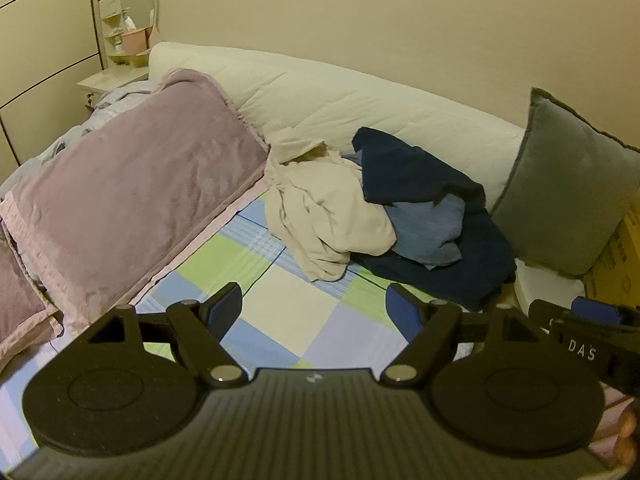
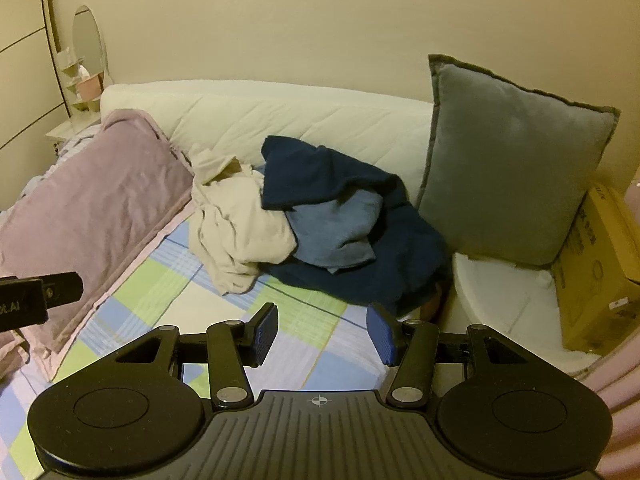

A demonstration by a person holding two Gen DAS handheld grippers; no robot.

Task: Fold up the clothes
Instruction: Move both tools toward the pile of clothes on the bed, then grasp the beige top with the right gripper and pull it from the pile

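Observation:
A heap of unfolded clothes lies on the checked bed sheet (image 1: 280, 296) against the white headboard: a cream garment (image 1: 324, 208) on the left, a light blue garment (image 1: 430, 228) in the middle, and a navy garment (image 1: 420, 168) over and under it. The same heap shows in the right wrist view: cream (image 2: 236, 224), light blue (image 2: 336, 232), navy (image 2: 320, 172). My left gripper (image 1: 316, 312) is open and empty, hovering over the sheet short of the heap. My right gripper (image 2: 322, 332) is open and empty, also short of the heap.
A mauve pillow (image 1: 132, 196) lies to the left of the heap. A grey cushion (image 2: 512, 160) leans at the right, with a cardboard box (image 2: 600, 272) beside it. A white headboard (image 1: 340, 96) runs behind. A small shelf with a mirror (image 1: 128, 20) stands far left.

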